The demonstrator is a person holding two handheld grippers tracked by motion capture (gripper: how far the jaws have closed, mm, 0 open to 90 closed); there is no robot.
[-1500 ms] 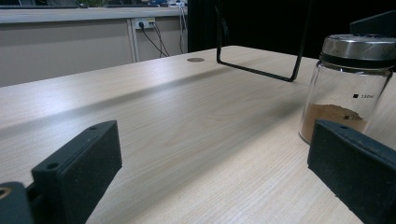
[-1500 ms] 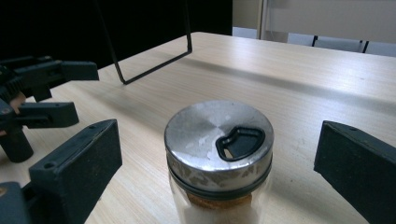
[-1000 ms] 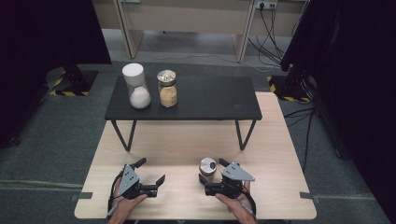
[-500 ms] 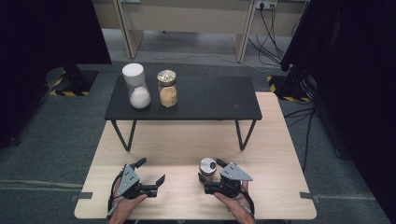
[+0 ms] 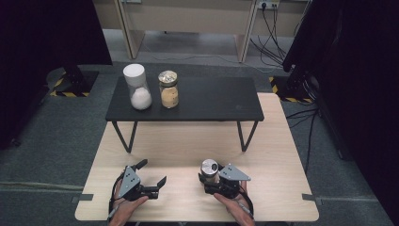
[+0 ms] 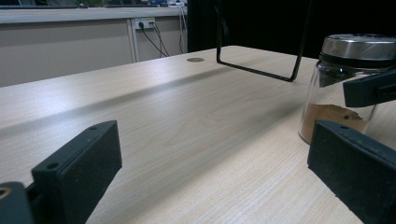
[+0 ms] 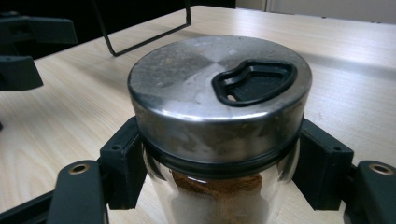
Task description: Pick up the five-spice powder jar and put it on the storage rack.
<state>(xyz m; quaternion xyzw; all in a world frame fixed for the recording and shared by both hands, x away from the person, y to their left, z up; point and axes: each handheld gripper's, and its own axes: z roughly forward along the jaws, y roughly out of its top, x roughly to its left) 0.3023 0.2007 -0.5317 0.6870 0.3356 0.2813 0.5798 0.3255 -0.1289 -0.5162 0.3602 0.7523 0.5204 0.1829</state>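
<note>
High cam overhead; tong cams low, share jar [image 7: 219, 116].

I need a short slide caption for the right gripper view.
Right gripper jaws closed on a steel-lidded spice jar on the wooden table.

A low black stand [image 5: 207, 101] sits at the far end of the light wooden tabletop [image 5: 282, 155]. On it, a white-lidded jar [image 5: 137, 87] of white powder stands beside a jar [image 5: 169, 89] of yellowish grains.
</note>
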